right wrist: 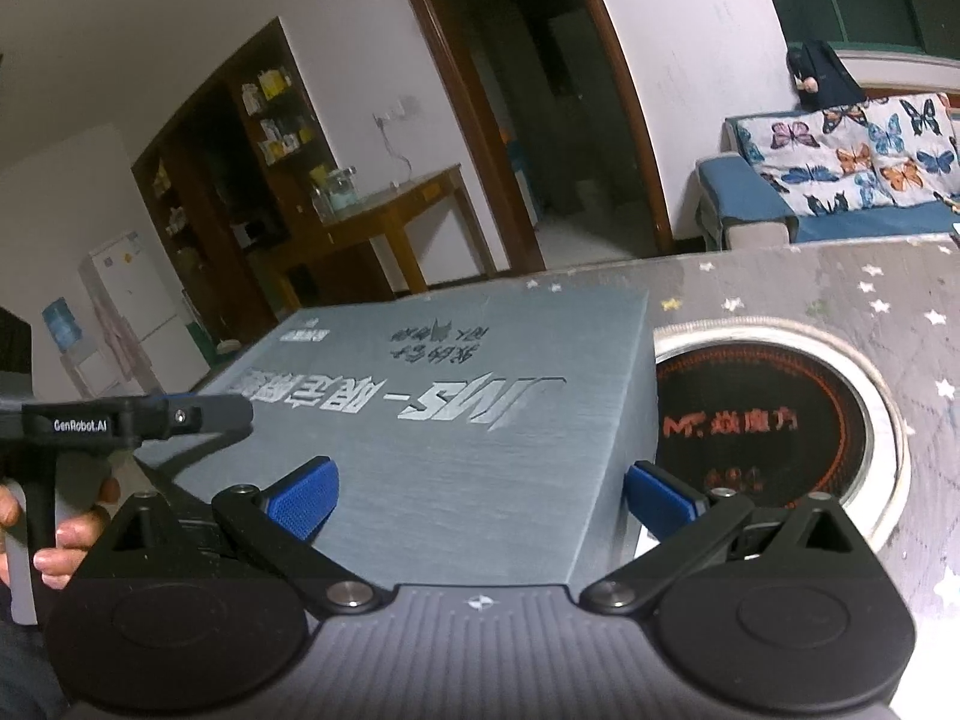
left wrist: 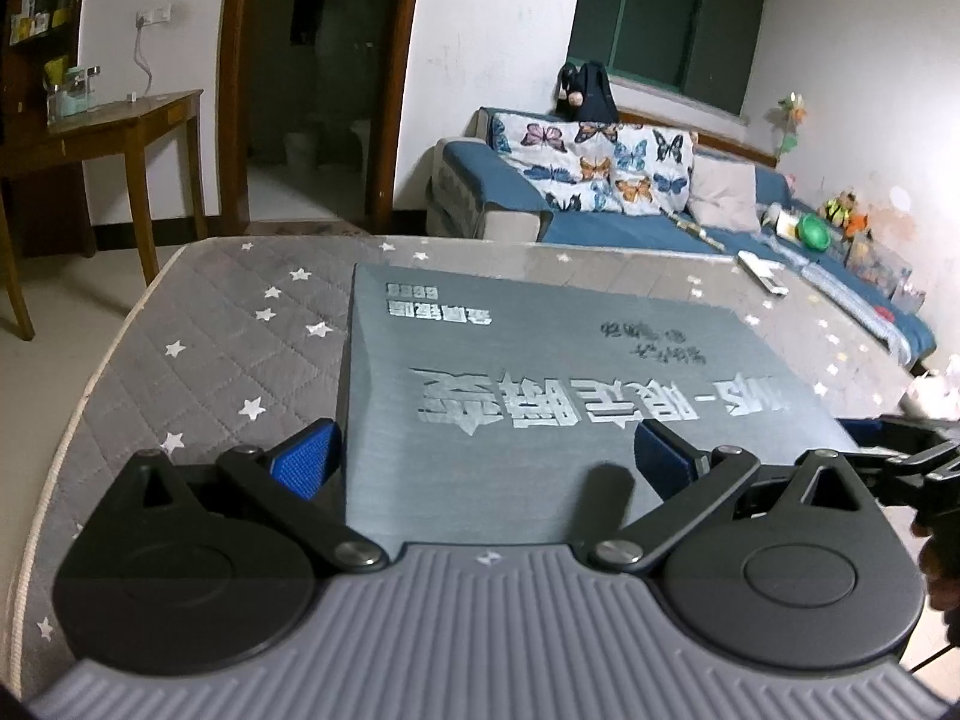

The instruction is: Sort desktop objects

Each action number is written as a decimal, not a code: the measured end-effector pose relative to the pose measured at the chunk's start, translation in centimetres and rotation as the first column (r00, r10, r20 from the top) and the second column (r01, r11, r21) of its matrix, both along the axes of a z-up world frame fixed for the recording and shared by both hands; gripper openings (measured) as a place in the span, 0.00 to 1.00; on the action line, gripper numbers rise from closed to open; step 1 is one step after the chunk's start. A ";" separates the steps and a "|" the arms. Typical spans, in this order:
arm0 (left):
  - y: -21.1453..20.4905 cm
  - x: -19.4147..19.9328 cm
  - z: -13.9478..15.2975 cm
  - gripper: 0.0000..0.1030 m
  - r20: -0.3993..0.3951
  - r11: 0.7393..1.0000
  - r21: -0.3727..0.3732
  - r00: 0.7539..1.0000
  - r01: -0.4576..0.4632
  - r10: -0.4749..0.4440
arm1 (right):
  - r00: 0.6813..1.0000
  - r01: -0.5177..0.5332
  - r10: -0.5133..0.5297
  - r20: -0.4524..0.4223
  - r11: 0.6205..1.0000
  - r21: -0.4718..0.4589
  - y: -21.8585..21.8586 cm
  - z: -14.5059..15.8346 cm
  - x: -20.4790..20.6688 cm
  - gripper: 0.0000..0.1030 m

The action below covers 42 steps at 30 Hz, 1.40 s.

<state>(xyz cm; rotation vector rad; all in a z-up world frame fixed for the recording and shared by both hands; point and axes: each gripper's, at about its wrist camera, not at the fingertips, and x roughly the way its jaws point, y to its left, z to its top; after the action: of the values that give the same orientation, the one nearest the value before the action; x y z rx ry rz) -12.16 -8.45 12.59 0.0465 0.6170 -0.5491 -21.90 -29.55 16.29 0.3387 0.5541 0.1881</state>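
Note:
A large flat grey box with silver lettering lies on the grey star-print table cover. My left gripper is open, its blue pads straddling the box's near left corner. My right gripper is open too, its blue pads either side of the box's near right corner. The left gripper and the hand holding it show at the left of the right wrist view. The right gripper shows at the right edge of the left wrist view.
A round built-in hotplate with red lettering sits in the table just right of the box. A blue sofa with butterfly cushions and toys stands behind. A wooden side table and a doorway are at the back left.

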 end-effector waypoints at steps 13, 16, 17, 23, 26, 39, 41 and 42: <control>0.2 1.6 -2.5 1.00 -0.044 1.000 0.029 0.999 -0.001 0.002 | 0.999 -0.006 0.005 -0.044 1.000 -0.019 0.7 -1.9 0.8 1.00; 0.2 1.8 -2.5 1.00 -0.049 1.000 0.025 0.999 -0.001 0.002 | 0.999 -0.003 0.003 -0.048 1.000 -0.010 0.6 -2.0 0.9 1.00; 0.2 1.9 -2.5 1.00 -0.053 1.000 0.023 0.999 0.000 0.001 | 0.999 -0.003 0.003 -0.050 1.000 -0.008 0.6 -2.0 1.0 1.00; 0.2 2.5 -2.9 1.00 -0.072 1.000 0.019 0.997 0.000 0.001 | 0.998 0.004 -0.001 -0.070 1.000 0.030 -0.5 -2.9 1.8 1.00; 0.1 2.7 -3.0 1.00 -0.071 1.000 0.027 0.997 0.003 -0.001 | 0.997 0.008 -0.003 -0.080 0.998 0.065 -1.3 -3.7 2.5 1.00; 0.9 3.9 -4.1 1.00 -0.125 1.000 -0.015 0.992 -0.010 0.008 | 0.995 -0.005 0.014 -0.097 0.996 0.093 -2.2 -5.9 3.5 1.00; 1.1 3.8 -3.8 1.00 -0.127 1.000 -0.027 0.992 -0.015 0.012 | 0.995 -0.012 0.021 -0.096 0.995 0.099 -2.2 -5.8 3.6 1.00; 1.3 3.7 -3.5 1.00 -0.126 0.999 -0.033 0.992 -0.015 0.010 | 0.995 -0.016 0.026 -0.095 0.995 0.101 -2.1 -5.8 3.6 1.00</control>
<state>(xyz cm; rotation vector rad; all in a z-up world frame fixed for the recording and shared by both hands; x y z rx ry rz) -8.47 -7.18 9.07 -0.0243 0.7301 -0.5533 -18.33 -31.67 10.53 0.4408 0.6446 0.2215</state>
